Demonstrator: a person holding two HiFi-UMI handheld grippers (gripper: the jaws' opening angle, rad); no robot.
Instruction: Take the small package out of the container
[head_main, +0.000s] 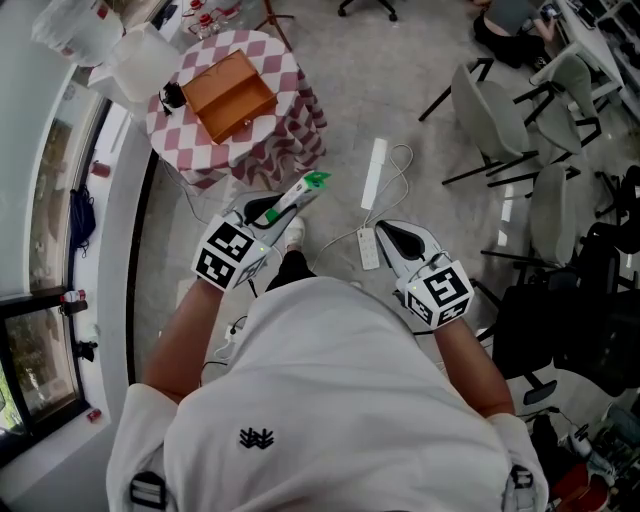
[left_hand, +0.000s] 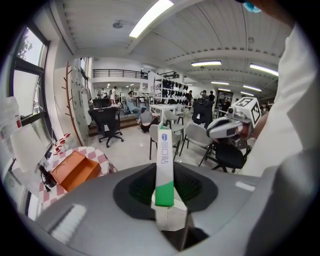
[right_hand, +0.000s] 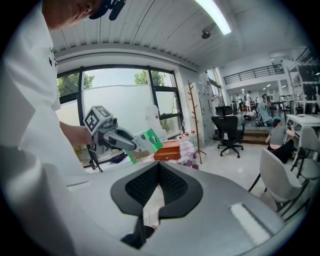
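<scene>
Jaws of the left hand-held gripper (head_main: 288, 203) are clamped on one end of the slim white-and-green cardboard package (left_hand: 164, 160), whose long axis runs forward beyond them. It hangs well clear of the open orange box (head_main: 232, 95) sitting mid-way across the checked worktop (head_main: 290, 75). The right hand-held gripper (head_main: 393, 236) is closed and empty.

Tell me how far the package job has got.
Done: the small white-and-green cardboard package is out of the open orange box, which sits apart on the red-checked table. In hand: the left tongs are shut on the package, holding it in the air. The right tongs are shut and empty. Left: probably only setting the package down.
</scene>
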